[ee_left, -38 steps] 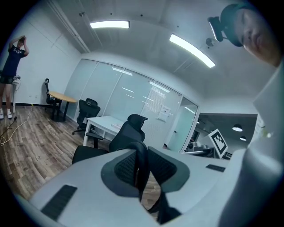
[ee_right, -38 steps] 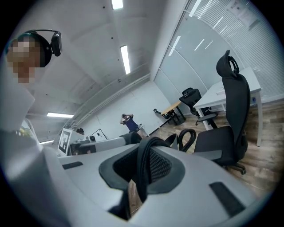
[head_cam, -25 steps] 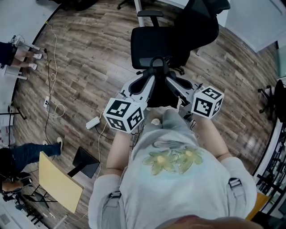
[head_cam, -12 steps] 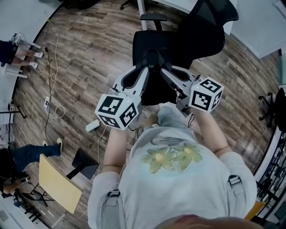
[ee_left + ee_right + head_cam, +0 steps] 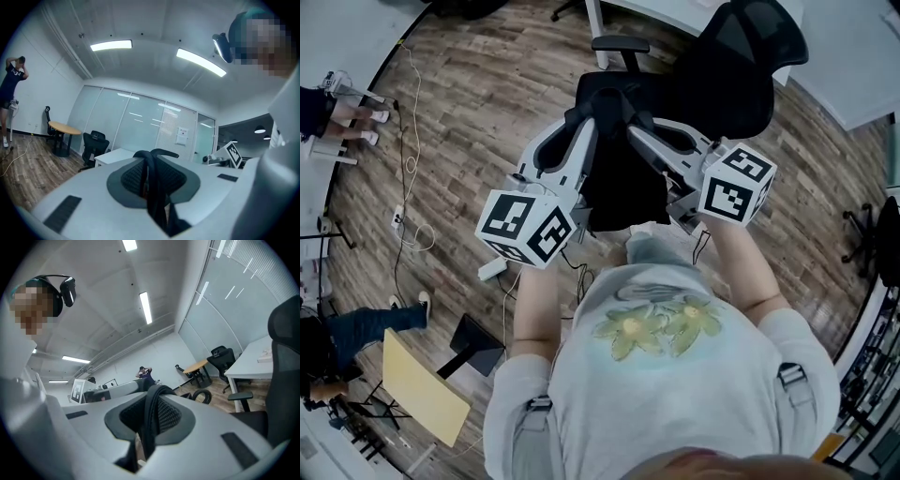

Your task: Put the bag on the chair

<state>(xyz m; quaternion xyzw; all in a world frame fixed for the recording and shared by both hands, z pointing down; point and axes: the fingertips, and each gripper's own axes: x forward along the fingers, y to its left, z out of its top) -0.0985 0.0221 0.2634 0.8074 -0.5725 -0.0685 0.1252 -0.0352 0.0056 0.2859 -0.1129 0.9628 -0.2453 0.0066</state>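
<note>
In the head view a black bag (image 5: 614, 187) hangs from its straps in front of a black office chair (image 5: 694, 89), overlapping the seat's near edge. My left gripper (image 5: 584, 131) and right gripper (image 5: 635, 134) meet tip to tip above the bag, each shut on a strap. In the left gripper view the black strap (image 5: 153, 192) runs up between the jaws of that gripper (image 5: 150, 176). The right gripper view shows the same: a strap (image 5: 151, 420) is pinched in the right gripper (image 5: 149, 427). The chair's backrest (image 5: 761, 42) leans away to the upper right.
The chair's armrest (image 5: 615, 43) sticks out at the far side. Cables and a white adapter (image 5: 494, 267) lie on the wooden floor at the left. A yellow board (image 5: 422, 384) and a black stand are at lower left. People (image 5: 352, 112) stand along the left edge. Another chair (image 5: 879, 217) is at the right.
Both grippers have lifted and moved forward with the bag, so it now hangs nearer the chair seat. The straps stay gripped.
</note>
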